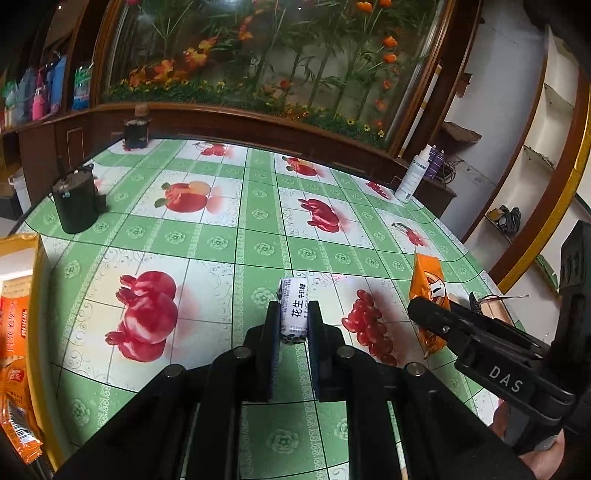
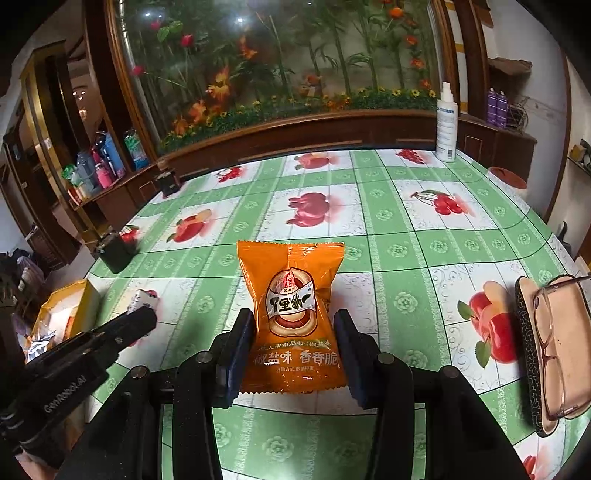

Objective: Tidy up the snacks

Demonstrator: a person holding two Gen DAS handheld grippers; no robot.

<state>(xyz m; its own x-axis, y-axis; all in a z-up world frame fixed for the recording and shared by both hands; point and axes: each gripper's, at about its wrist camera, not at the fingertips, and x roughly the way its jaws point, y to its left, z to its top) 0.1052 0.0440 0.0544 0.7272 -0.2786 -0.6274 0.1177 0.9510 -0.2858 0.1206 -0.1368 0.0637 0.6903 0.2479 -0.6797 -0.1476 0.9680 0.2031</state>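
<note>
Candy [image 1: 293,312] in left tool [image 1: 293,325], long axis pointing forward.

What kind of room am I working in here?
Most likely a home dining or living room: a table under a fruit-print cloth, a dark wooden wall cabinet framing a flower-and-bamboo mural, and an open glasses case on the table.

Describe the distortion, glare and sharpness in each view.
Left wrist view: fisheye bends the table edge; the white peanut candy between the fingers is sharp. Right wrist view: dark vignetted corners, light spots glare on the glass, orange seed packet print is readable.
</note>
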